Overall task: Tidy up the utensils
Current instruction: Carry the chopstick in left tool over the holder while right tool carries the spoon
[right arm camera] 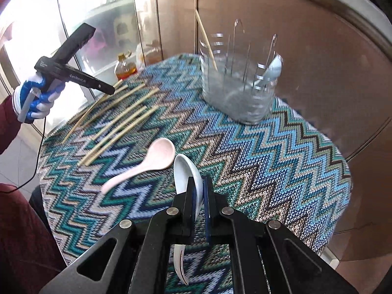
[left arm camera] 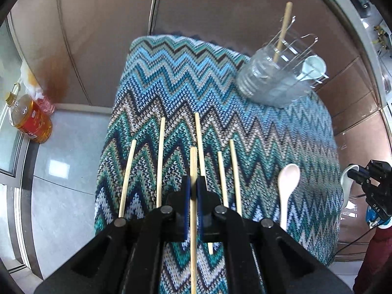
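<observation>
While both tools were above the counter [left arm camera: 281, 132], the left tool [left arm camera: 193, 191] was clamped on a thin, light, stiff chopstick [left arm camera: 193, 220] near its middle. The right tool [right arm camera: 199, 196] gripped a white spoon [right arm camera: 186, 174] at the bowl; it looked smooth, probably slippery and fragile. The holder [right arm camera: 240, 95] stood far right.

Brown panelled walls [left arm camera: 103, 24], grey tiled floor [left arm camera: 68, 152], bright window [right arm camera: 29, 31]
</observation>
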